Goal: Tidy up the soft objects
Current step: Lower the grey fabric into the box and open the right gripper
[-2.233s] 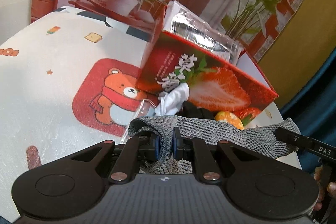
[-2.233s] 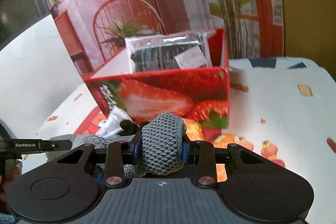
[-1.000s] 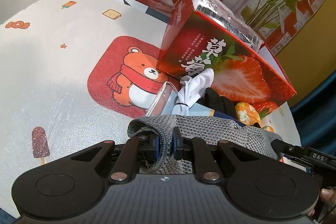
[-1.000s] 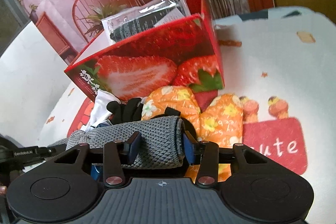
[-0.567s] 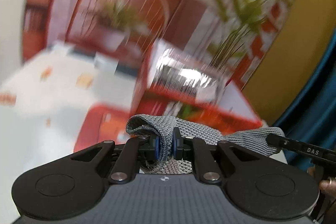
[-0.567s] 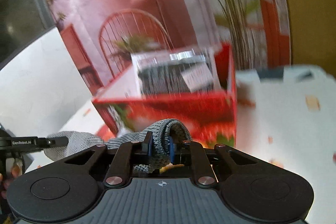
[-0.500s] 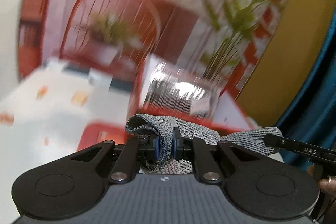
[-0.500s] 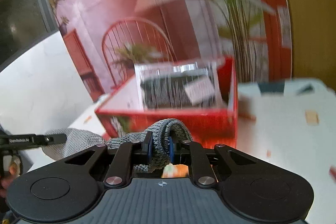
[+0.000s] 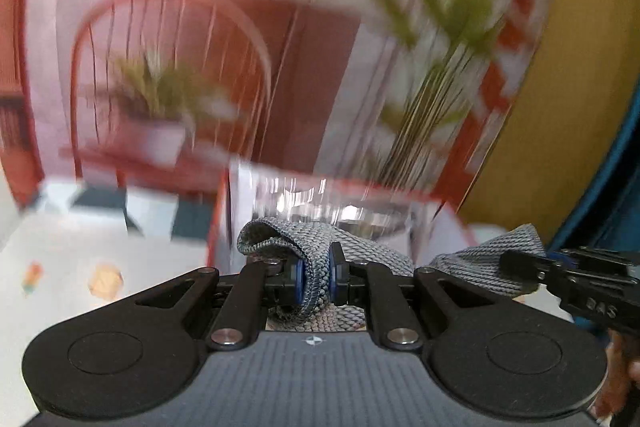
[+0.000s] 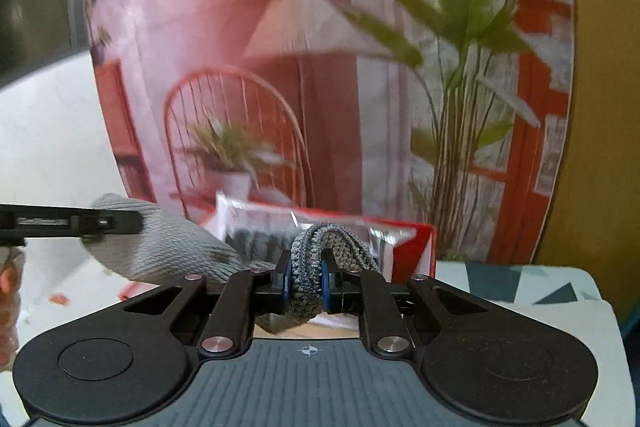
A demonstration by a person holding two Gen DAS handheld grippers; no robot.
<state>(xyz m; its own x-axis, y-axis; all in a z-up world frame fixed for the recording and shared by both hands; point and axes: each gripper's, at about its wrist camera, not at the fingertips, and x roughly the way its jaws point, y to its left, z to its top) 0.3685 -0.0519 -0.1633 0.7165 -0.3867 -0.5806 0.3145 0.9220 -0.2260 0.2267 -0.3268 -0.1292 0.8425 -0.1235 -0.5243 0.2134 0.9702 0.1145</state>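
Observation:
A grey knit cloth (image 9: pixel 372 241) hangs stretched between both grippers, lifted in front of the red strawberry box (image 10: pixel 420 247). My left gripper (image 9: pixel 316 267) is shut on one folded end of it. In the right wrist view my right gripper (image 10: pixel 306 281) is shut on the other bunched end (image 10: pixel 320 239). Each view shows the other gripper at its edge: the right gripper (image 9: pixel 520 265) and the left gripper (image 10: pixel 100 223), both on the cloth. A shiny packet (image 10: pixel 260 235) stands in the box. The left wrist view is blurred.
The table with its patterned white cover (image 10: pixel 520 291) lies below and runs to the left in the left wrist view (image 9: pixel 60 259). A printed backdrop with a chair and plants (image 10: pixel 240 147) stands behind the box. A person's fingers (image 10: pixel 8 291) show at the edge.
Both grippers have risen with the cloth from the table to about the box's rim. The right jaws went from a wide hold to a tight pinch. The gloves and mitts below left view.

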